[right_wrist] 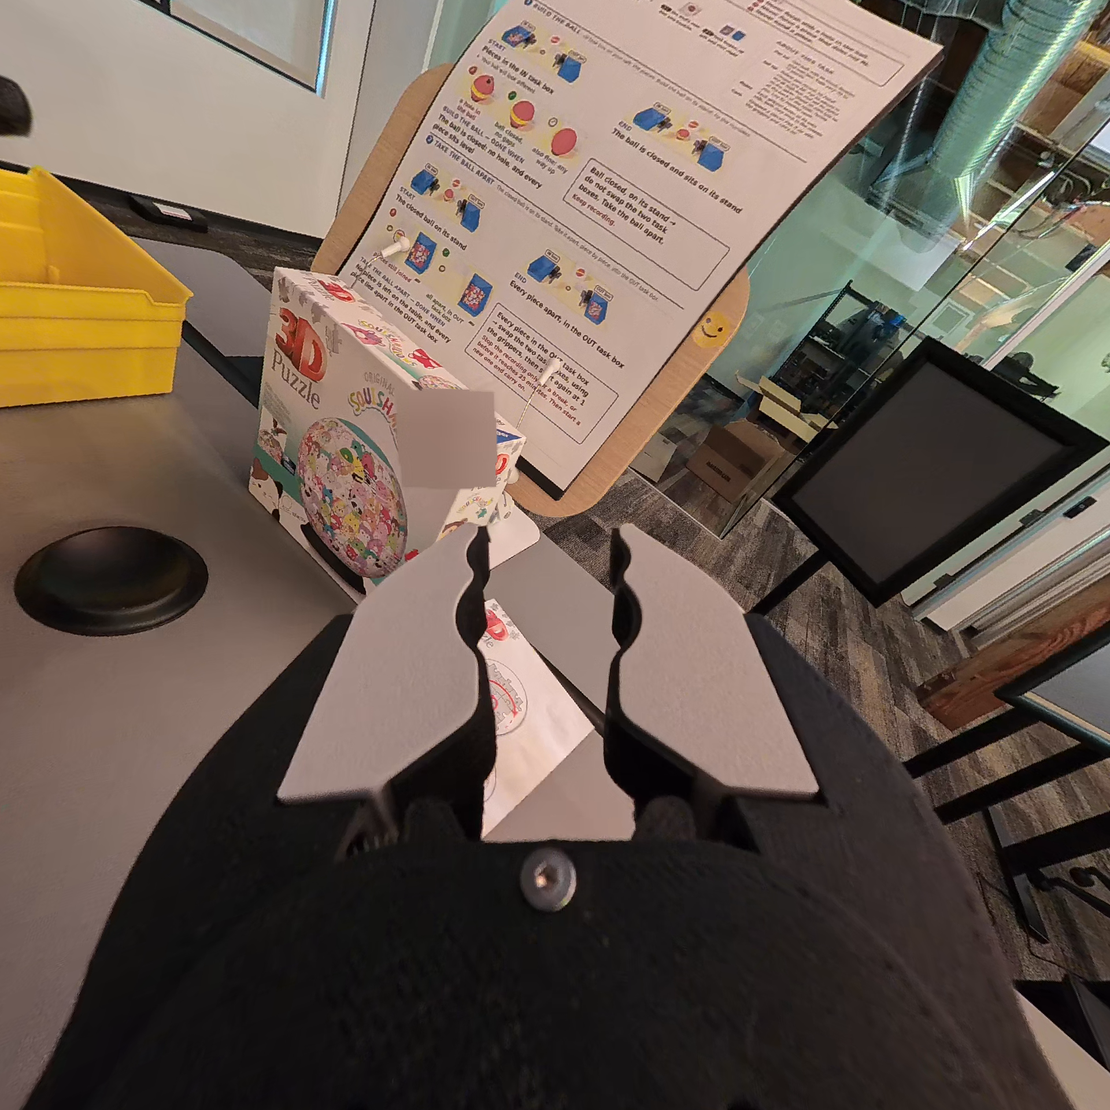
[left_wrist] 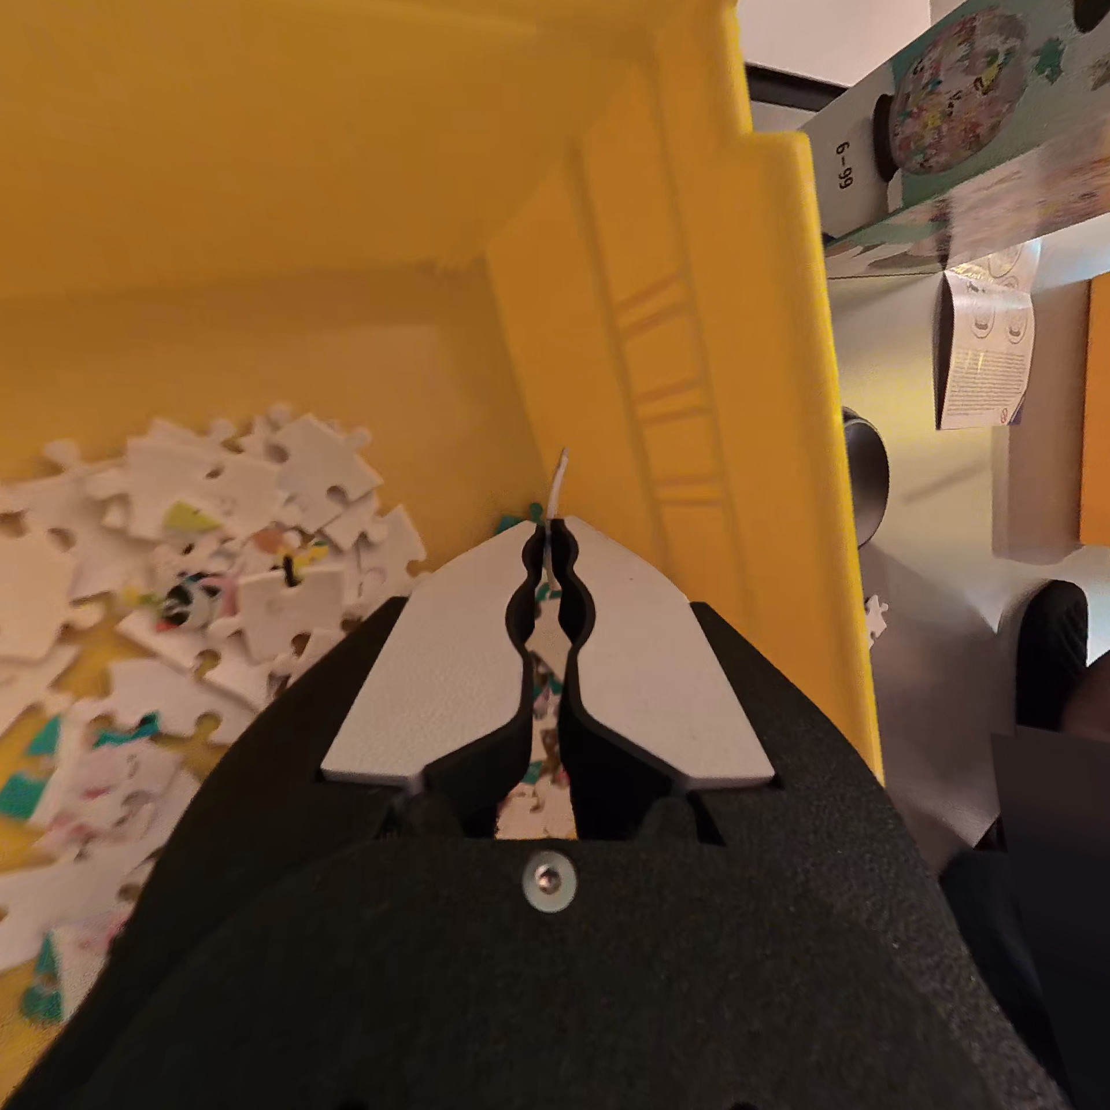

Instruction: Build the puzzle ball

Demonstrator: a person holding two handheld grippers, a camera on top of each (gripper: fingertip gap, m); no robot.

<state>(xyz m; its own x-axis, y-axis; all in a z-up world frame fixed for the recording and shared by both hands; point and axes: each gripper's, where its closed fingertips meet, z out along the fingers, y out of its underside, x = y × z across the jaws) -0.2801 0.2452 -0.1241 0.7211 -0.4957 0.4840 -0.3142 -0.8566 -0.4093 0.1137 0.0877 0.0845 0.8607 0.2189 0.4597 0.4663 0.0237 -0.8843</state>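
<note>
My left gripper [left_wrist: 549, 525] is inside the yellow bin [left_wrist: 673, 312], near its right wall. It is shut on a thin puzzle piece [left_wrist: 557, 486] that stands edge-on between the jaws. A heap of loose puzzle pieces [left_wrist: 198, 540], mostly white backs up, lies on the bin floor to the left. My right gripper [right_wrist: 546, 540] is open and empty above the grey table [right_wrist: 120, 721]. The puzzle box [right_wrist: 342, 456] stands just beyond it, and the black round stand [right_wrist: 111, 579] sits to the left.
An instruction sheet on a wooden board [right_wrist: 576, 228] stands behind the puzzle box. A folded leaflet [right_wrist: 522, 679] lies on the table under the right gripper. The yellow bin [right_wrist: 78, 300] sits at far left. The table edge drops to carpet on the right. The grippers' ends are close to 50 cm from one another.
</note>
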